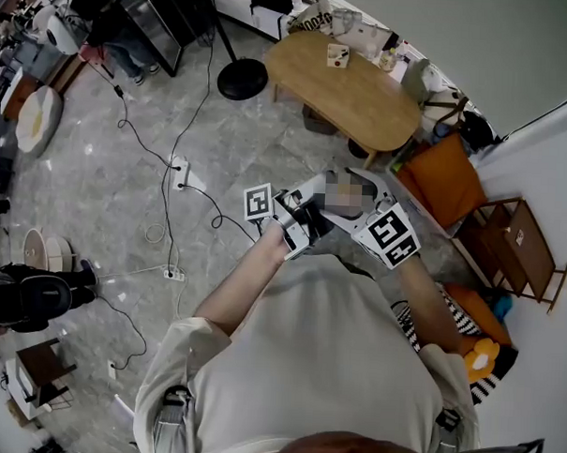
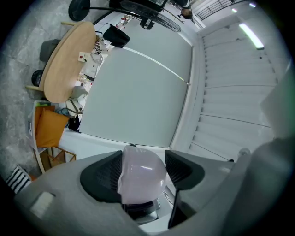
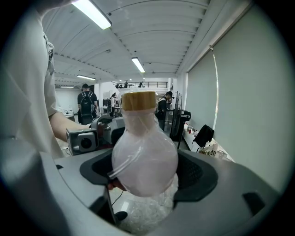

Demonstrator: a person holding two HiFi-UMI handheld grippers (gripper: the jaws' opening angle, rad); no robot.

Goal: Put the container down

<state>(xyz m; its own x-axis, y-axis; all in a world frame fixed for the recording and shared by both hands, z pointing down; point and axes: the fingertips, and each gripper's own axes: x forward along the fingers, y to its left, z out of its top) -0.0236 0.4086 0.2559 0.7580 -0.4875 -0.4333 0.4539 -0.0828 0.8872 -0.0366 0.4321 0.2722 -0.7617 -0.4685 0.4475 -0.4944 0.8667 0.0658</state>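
Observation:
A pale pink, bulb-shaped container (image 3: 145,161) with a light wooden cap (image 3: 138,100) stands upright between the dark pads of my right gripper (image 3: 146,174), which is shut on its belly. In the left gripper view the same pink container (image 2: 140,177) fills the gap of my left gripper (image 2: 142,169), which is closed on it too. In the head view both grippers, left (image 1: 298,226) and right (image 1: 363,220), meet in front of the person's chest, high above the floor. The container between them is hidden there by a mosaic patch.
An oval wooden table (image 1: 341,83) with small items stands ahead, an orange seat (image 1: 445,176) and a wooden rack (image 1: 517,245) to its right. Cables and a power strip (image 1: 178,169) cross the stone floor at the left. People (image 3: 86,103) stand far back.

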